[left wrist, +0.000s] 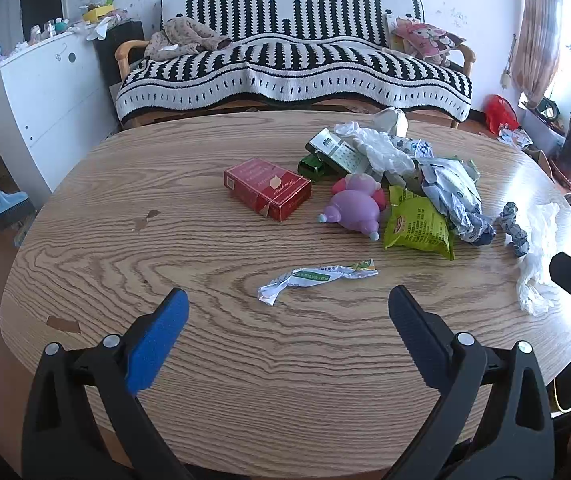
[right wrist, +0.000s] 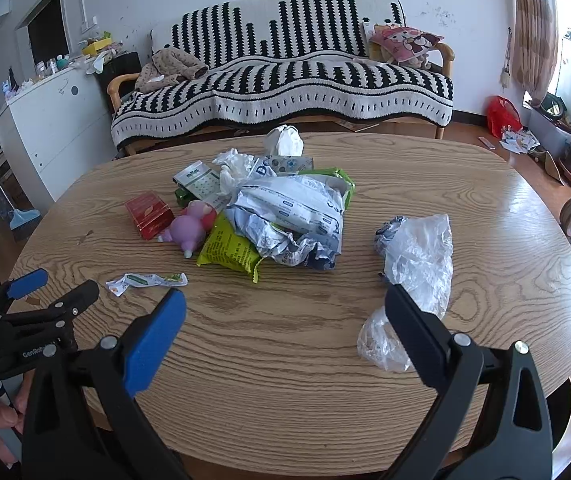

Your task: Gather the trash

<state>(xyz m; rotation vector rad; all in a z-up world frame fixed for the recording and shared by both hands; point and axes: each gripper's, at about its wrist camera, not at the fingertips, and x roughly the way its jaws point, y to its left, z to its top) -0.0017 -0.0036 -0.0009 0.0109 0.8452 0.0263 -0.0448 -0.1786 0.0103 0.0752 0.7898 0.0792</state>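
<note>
The jaws of both grippers stood wide apart with nothing between them. The left gripper [left wrist: 288,308] hovered over the near part of the oval wooden table [left wrist: 213,392], with a flattened white-and-green wrapper [left wrist: 317,276] just ahead of its fingertips. The right gripper [right wrist: 285,312] hung over the near right part, its right finger overlapping a crumpled clear plastic bag [right wrist: 417,276] in the view.

The trash lay mid-table. A red cigarette pack [left wrist: 267,189] bore gold script too small to read. A yellow-green snack packet [left wrist: 417,228] carried dense print, unreadable. Beside it lay a purple toy pig [left wrist: 355,208], a crushed white-and-blue printed bag [right wrist: 293,216] and a green-and-white carton [left wrist: 335,150]. The left gripper's side, in the right wrist view, read "GenRob", the rest hidden.

Bare wood lay between both grippers and the pile, and along the left side up to the rim. A striped sofa [left wrist: 293,60] stood beyond the far edge.
</note>
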